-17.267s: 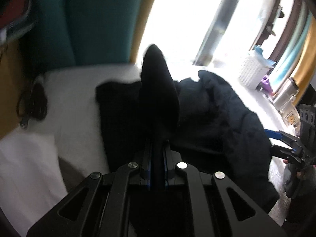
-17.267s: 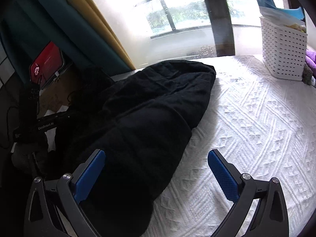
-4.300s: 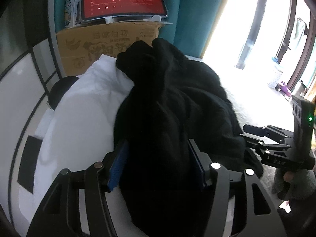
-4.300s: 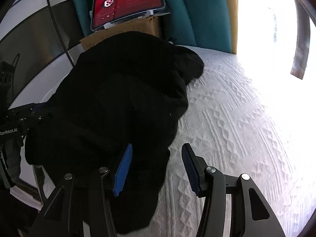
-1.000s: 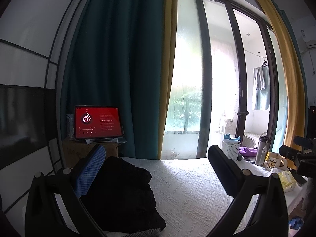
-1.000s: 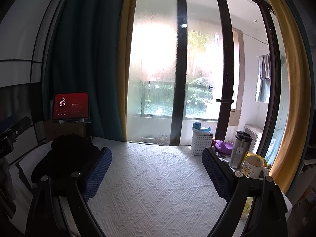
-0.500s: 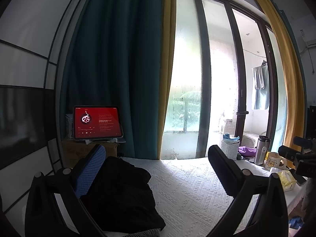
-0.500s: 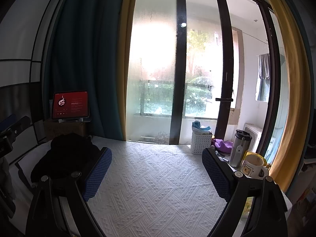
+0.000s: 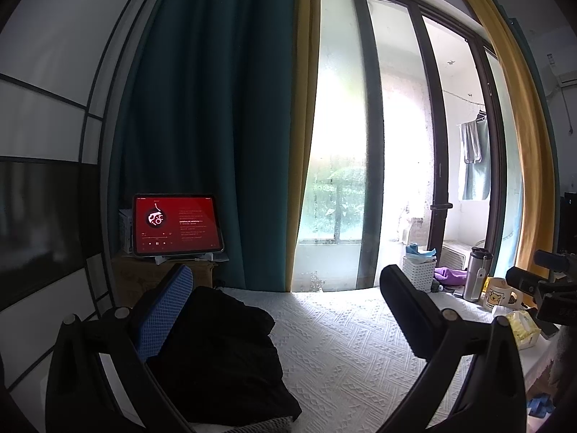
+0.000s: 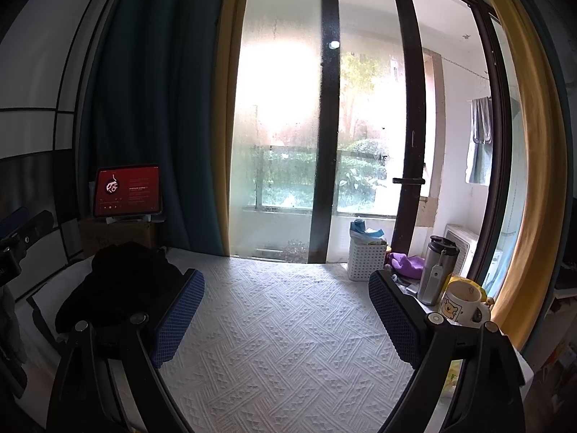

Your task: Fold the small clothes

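Change from earlier: seconds before, both grippers were down in the black clothes with the fabric between their fingers; now both were raised, level and clear of the cloth, and over the last second the two views barely shifted.
Left gripper [image 9: 288,310]: jaws spread wide, nothing between them, touching nothing; blue pad of the left finger showed in front of the clothes.
Right gripper [image 10: 286,314]: jaws equally wide, empty, hanging over bare bedspread.
Black clothes [image 9: 216,346]: one dark bundle lying at the left end of the bed, near the head wall; how neatly it was folded could not be told.
White bedspread [image 10: 281,342]: textured, bare across its middle.
Tablet [image 9: 175,224]: red screen lit, propped on a cardboard box [image 9: 126,281] behind the clothes.
Right edge of bed: white basket [image 10: 366,258], steel flask [image 10: 434,270], bear mug [image 10: 461,301].
Beyond: teal and yellow curtains, glass doors.
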